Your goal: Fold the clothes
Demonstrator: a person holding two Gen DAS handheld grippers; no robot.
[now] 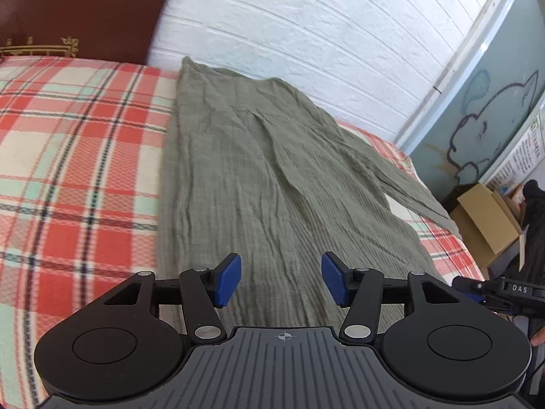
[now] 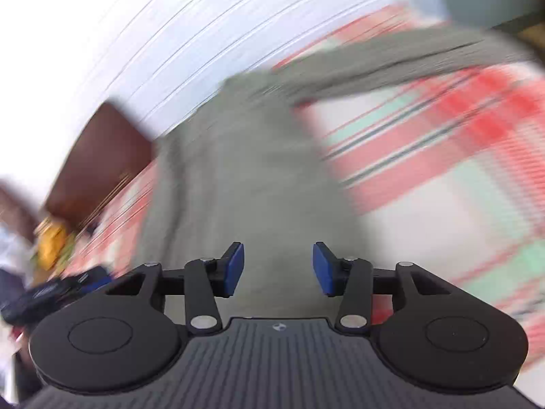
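An olive-green crinkled garment [image 1: 252,170] lies lengthwise on a bed with a red, cream and mint plaid cover [image 1: 75,156]. One sleeve [image 1: 412,191] trails off to the right. My left gripper [image 1: 281,281] hovers above the garment's near end, open, with nothing between its blue pads [image 1: 229,281]. In the blurred right wrist view the same garment [image 2: 245,177] runs away from me and its sleeve [image 2: 391,58] stretches right. There my right gripper [image 2: 278,269] is open over the cloth, its blue pads [image 2: 323,269] holding nothing.
A dark brown headboard [image 1: 85,10] and a white panelled wall [image 1: 306,24] stand behind the bed. Right of the bed are a cardboard box [image 1: 487,221] and a wall with a cloud drawing [image 1: 483,126]. The right gripper's black body [image 1: 500,289] shows at the right edge.
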